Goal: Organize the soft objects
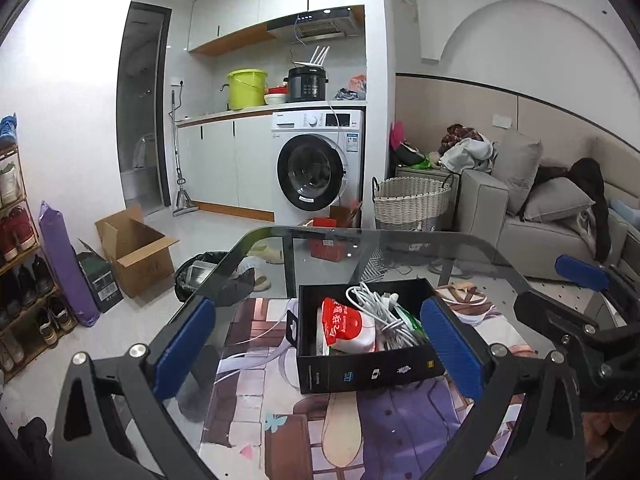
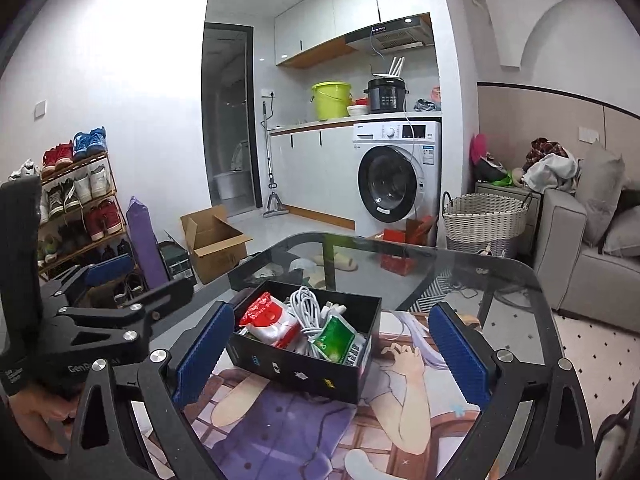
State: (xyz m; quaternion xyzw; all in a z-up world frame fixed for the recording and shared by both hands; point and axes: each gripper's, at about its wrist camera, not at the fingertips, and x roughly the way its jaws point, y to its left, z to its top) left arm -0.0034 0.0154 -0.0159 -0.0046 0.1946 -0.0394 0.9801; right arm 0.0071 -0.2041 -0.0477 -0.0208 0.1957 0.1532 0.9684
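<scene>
Left wrist view: our left gripper [image 1: 320,344] and right gripper [image 2: 332,356] both spread wide, gripping nothing, black box [image 1: 372,374] with red pouch [image 1: 344,322] and white cable [image 1: 378,304] on the table between the pads.

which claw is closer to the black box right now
Neither clearly. Left claw and right claw both stand open, straddling the black box from its near side.

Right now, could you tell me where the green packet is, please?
The green packet lies inside the black box on the glass table, at the box's right end in the right wrist view, beside the coiled white cable.
</scene>
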